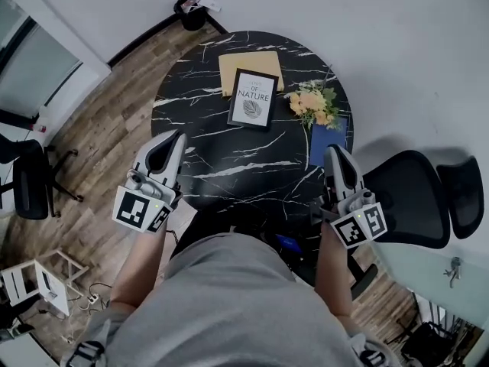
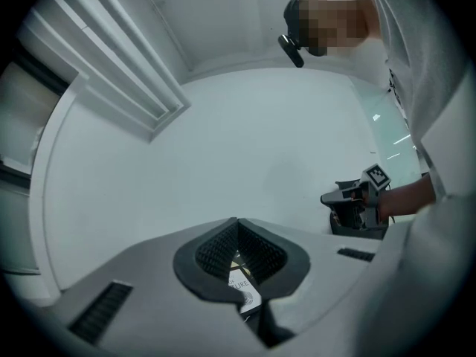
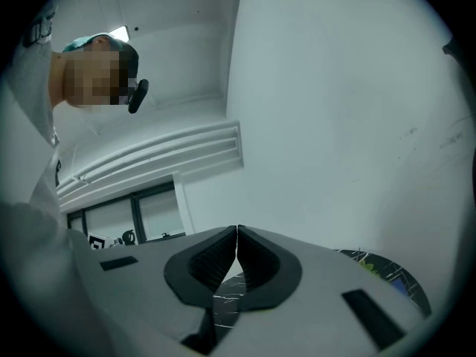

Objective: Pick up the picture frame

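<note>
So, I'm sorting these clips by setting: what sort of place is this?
Most likely an office or studio corner. A black mesh office chair stands by a round black marble-look table, which holds a picture frame and flowers, on a wood-plank floor.

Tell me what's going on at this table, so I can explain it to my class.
A person stands at a round black marble table with a gripper in each hand. The left gripper and the right gripper are by the table's near edge, both with jaws together and empty. The picture frame sits untouched farther in, with a yellow folder just behind it and flowers and a blue book to its right.
</note>
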A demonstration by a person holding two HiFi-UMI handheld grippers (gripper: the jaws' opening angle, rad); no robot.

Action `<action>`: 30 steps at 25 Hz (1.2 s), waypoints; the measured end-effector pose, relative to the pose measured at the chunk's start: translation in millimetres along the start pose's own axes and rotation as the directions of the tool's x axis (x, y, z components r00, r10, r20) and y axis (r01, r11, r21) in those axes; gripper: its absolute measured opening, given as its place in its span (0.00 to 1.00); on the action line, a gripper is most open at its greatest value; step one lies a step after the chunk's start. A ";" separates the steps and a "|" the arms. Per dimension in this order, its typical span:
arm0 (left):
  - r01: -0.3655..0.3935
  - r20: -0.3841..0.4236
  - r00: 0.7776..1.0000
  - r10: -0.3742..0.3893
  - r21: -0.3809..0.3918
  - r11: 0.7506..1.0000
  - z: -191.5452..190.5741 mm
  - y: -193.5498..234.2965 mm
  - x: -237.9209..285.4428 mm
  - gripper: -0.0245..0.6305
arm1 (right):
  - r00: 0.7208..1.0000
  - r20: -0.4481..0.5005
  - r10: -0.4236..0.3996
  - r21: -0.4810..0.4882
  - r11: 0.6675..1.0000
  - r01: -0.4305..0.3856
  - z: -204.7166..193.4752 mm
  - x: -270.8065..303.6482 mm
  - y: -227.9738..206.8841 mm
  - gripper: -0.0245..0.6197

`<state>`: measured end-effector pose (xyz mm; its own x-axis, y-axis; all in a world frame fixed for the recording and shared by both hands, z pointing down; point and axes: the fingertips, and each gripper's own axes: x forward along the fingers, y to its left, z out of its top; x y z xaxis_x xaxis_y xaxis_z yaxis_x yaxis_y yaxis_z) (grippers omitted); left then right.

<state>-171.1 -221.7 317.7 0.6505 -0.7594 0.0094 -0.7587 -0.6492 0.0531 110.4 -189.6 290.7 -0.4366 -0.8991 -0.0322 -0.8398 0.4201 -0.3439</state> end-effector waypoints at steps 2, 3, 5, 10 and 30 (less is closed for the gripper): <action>0.020 -0.005 1.000 -0.020 -0.007 1.000 -2.9 5.5 7.3 0.05 | 1.000 -0.005 -0.020 0.000 1.000 0.020 -1.9 4.4 -1.2 0.08; 0.031 -0.008 0.999 -0.031 -0.011 0.999 -4.8 7.6 11.1 0.05 | 1.000 -0.007 -0.030 0.000 1.000 0.030 -3.7 6.2 -1.9 0.08; 0.055 -0.013 0.998 -0.055 -0.021 0.998 -8.9 11.6 18.3 0.05 | 0.999 -0.012 -0.050 0.002 0.999 0.050 -7.6 9.9 -3.3 0.08; 0.098 -0.018 0.995 -0.098 -0.038 0.995 -14.6 20.2 31.5 0.05 | 0.996 -0.032 -0.079 0.002 0.997 0.079 -16.3 20.4 -4.4 0.08; 0.065 -0.036 0.997 -0.067 -0.046 0.997 -16.3 15.0 46.7 0.05 | 0.997 -0.062 -0.041 0.021 0.999 0.042 -10.4 35.4 -23.1 0.08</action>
<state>-151.6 -266.2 335.3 0.7006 -0.7123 0.0414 -0.7123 -0.6948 0.0996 111.0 -229.8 307.2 -0.4212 -0.9061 0.0396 -0.8504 0.3793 -0.3645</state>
